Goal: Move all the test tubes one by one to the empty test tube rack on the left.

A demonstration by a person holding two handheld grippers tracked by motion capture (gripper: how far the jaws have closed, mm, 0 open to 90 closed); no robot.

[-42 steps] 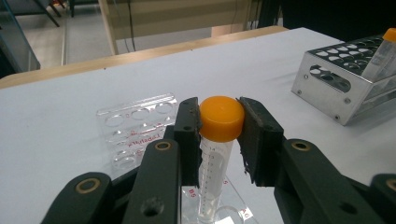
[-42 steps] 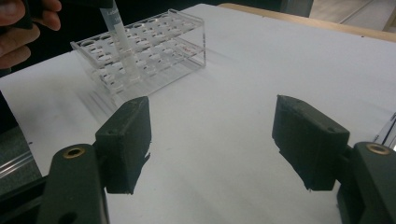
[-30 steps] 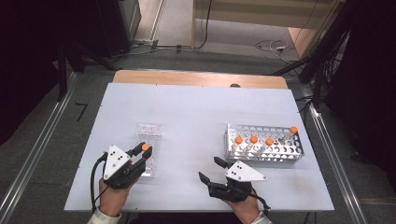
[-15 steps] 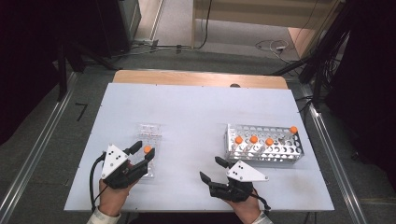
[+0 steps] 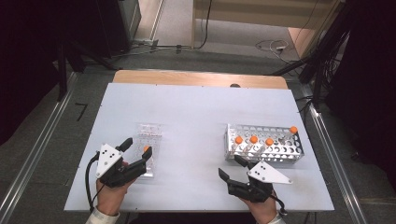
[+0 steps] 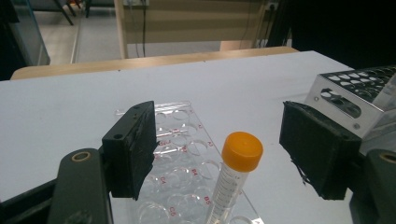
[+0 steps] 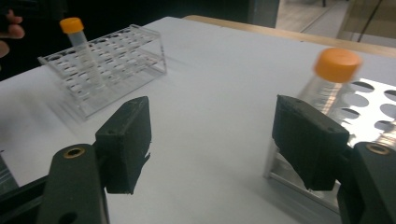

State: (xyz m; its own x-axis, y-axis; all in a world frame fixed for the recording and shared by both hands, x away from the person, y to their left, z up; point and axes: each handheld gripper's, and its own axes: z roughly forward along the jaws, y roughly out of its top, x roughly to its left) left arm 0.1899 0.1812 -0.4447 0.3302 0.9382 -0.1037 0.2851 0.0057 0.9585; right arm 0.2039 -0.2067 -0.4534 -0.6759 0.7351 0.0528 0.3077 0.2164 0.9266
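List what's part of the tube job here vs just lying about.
In play: orange-capped tube standing in the clear rack; metal rack with four more capped tubes; left gripper, jaws just opened off the tube; right gripper.

Lying about: floor cables.

In the lower left of the high view, the left gripper (image 5: 138, 153) has just been opening its jaws: a second ago they were shut on the orange-capped tube (image 5: 146, 149), and now they stand wide, clear of it on either side. The tube stands by itself, upright in the clear plastic rack (image 5: 145, 140), its cap free between the pads (image 6: 133, 147) in the left gripper view. At the lower right, the right gripper (image 5: 231, 166) has shifted slightly toward the metal rack (image 5: 280, 151).
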